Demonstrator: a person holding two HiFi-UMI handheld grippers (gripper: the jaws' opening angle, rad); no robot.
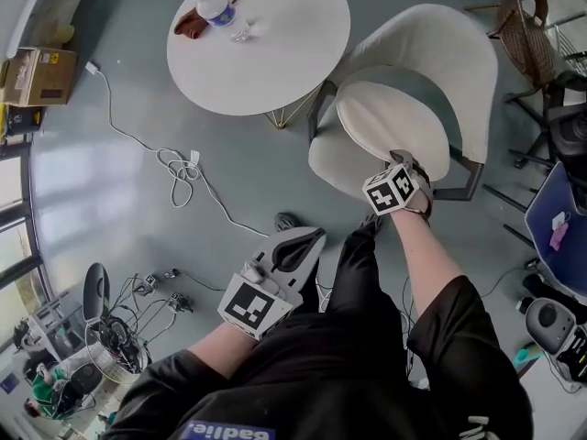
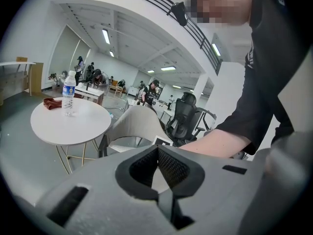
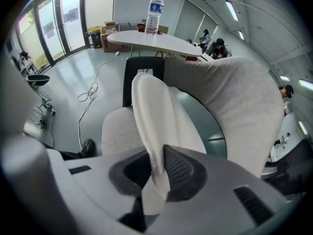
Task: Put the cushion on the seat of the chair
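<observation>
A cream oval cushion hangs tilted over the seat of a cream shell chair. My right gripper is shut on the cushion's near edge. In the right gripper view the cushion rises edge-on out of the right gripper, in front of the curved backrest and above the seat. My left gripper stays low by the person's knee, apart from the chair. Its pads meet at the tips and hold nothing. In the left gripper view, the left gripper points toward the chair.
A round white table stands left of the chair with a water bottle and a red cloth on it. A white cable snakes over the floor. A cardboard box sits far left. Office chairs crowd the right side.
</observation>
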